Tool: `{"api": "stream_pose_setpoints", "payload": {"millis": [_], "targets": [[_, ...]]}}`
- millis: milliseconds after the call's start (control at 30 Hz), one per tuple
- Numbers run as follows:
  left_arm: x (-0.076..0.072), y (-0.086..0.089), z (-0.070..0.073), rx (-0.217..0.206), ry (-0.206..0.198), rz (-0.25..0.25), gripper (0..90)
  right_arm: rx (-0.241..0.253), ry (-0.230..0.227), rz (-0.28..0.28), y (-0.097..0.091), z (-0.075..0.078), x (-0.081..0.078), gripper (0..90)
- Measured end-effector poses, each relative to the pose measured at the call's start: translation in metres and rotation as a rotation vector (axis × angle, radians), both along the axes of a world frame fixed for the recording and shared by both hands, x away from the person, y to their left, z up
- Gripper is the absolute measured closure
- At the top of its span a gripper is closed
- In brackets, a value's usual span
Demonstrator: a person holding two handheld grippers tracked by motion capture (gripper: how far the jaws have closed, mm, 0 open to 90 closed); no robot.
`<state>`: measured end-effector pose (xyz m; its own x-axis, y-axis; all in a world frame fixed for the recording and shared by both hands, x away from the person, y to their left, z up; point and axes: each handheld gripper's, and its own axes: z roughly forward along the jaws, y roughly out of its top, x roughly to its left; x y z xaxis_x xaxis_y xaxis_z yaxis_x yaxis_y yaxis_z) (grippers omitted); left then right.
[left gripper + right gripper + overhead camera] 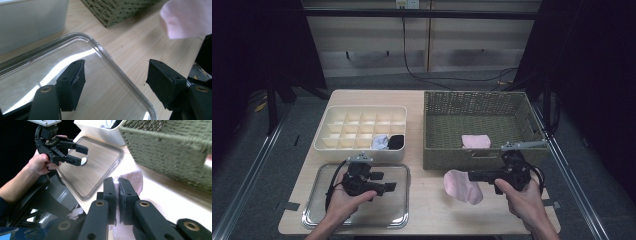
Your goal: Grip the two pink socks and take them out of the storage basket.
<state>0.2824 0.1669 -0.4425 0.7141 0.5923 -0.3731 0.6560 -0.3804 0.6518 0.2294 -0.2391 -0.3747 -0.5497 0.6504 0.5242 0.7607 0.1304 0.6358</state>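
Pink cloth, one soft piece (463, 186): we hold it clamped in the right gripper (472, 176), whose jaws stand pressed together on its fabric, hanging just above the bare tabletop (427, 200) in front of the woven basket (477, 157). A second pink piece (475, 141) lies inside that basket. Left gripper (388, 181): jaws apart, nothing between them, poised over the clear tray (314, 212) at our left. Cream divided box (332, 145): a pale blue bundle (380, 142) and a black bundle (396, 141) sit in adjoining front cells; the other cells look vacant. Step in hand, as we judge it: carrying the cloth from the basket toward the tray, with the left gripper ready to help. Next move, in our view: bring the cloth low over the tray and have the left gripper catch a free edge, so that the soft fabric can be spread or folded. Hard to make out: whether these are socks or small towels; the cloth's lower part behind the jaws in the right gripper view; the basket's near inner wall.
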Motion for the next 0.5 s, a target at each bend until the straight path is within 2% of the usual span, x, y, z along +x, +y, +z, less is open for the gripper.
{"api": "stream_pose_setpoints", "payload": {"millis": [33, 67, 200, 233, 267, 333, 400, 433, 500], "targets": [[0.000, 0.000, 0.000, 0.000, 0.000, 0.000, 30.0, 0.000, 0.000, 0.000, 0.000, 0.000, 0.000, 85.4], [0.003, -0.006, 0.000, -0.015, 0.021, -0.008, 30.3, 0.004, 0.014, 0.004, 0.002, -0.007, 0.000, 85.4], [0.006, -0.018, 0.003, -0.021, 0.021, -0.042, 32.5, 0.007, 0.030, 0.013, 0.005, -0.016, 0.000, 85.4], [0.007, -0.026, 0.006, -0.023, 0.009, -0.068, 37.0, 0.011, 0.039, 0.015, 0.006, -0.021, 0.000, 85.4], [0.007, -0.026, 0.006, -0.023, 0.009, -0.068, 38.1, 0.011, 0.042, 0.014, 0.007, -0.023, 0.000, 85.4], [0.007, -0.043, 0.009, -0.031, 0.004, -0.129, 46.0, 0.016, 0.049, 0.020, 0.009, -0.027, 0.000, 85.4], [0.007, -0.054, 0.009, -0.040, 0.010, -0.158, 48.0, 0.020, 0.062, 0.023, 0.011, -0.030, 0.000, 85.3], [0.007, -0.054, 0.009, -0.040, 0.010, -0.158, 51.2, 0.020, 0.062, 0.023, 0.011, -0.030, 0.000, 85.3], [0.009, -0.071, 0.005, -0.024, -0.021, -0.219, 52.8, 0.019, 0.072, 0.021, 0.011, -0.037, 0.001, 85.3]]}}
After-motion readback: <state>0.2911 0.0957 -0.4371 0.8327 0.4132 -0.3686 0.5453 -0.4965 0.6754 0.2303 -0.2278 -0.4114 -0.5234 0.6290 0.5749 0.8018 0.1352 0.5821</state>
